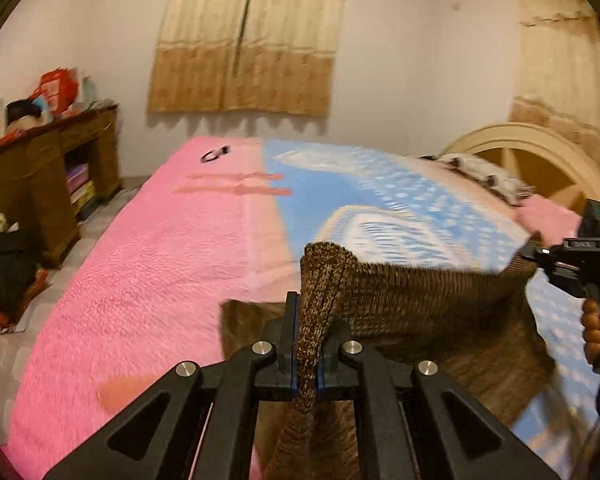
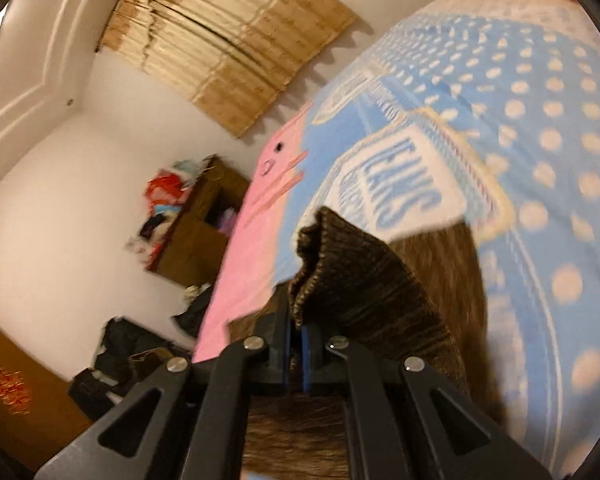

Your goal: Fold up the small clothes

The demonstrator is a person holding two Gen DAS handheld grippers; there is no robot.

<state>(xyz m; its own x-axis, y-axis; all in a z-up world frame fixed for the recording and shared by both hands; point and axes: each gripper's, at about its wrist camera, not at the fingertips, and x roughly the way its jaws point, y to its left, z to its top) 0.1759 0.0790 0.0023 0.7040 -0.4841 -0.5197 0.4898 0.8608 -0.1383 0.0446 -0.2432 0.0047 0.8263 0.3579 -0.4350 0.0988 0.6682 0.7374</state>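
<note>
So from the left wrist camera, the left tongs [image 1: 307,344] are clamped narrow on a bunched corner of a brown knit sweater [image 1: 420,296], and the fabric runs right through between the pads and hangs down below them. The top edge of the sweater stretches across to the right tongs [image 1: 540,258], which look like they're pinching the other corner, with the person's hand [image 1: 598,332] wrapped on the handle. The sweater hangs lifted over the bed [image 1: 148,248], above where the pink blanket meets the blue dotted one [image 1: 380,184], and its lower part seems to drape down onto the covers. From the right wrist camera, heavily tilted and a bit motion-blurred, the right tongs [image 2: 298,344] are nearly closed with a ribbed fold of the sweater [image 2: 364,280] caught at the tips, and more brown cloth trails below. My take: this looks like the carry-over part of a fold, so the trick is keeping both corners level and the top edge taut, not yanked, then lowering both sides together so the edge lands square on the half lying on the bed. Chunky knit is stretchy and floppy, so I'd go slow and only let go once it's flat, otherwise it'll bunch up.
</note>
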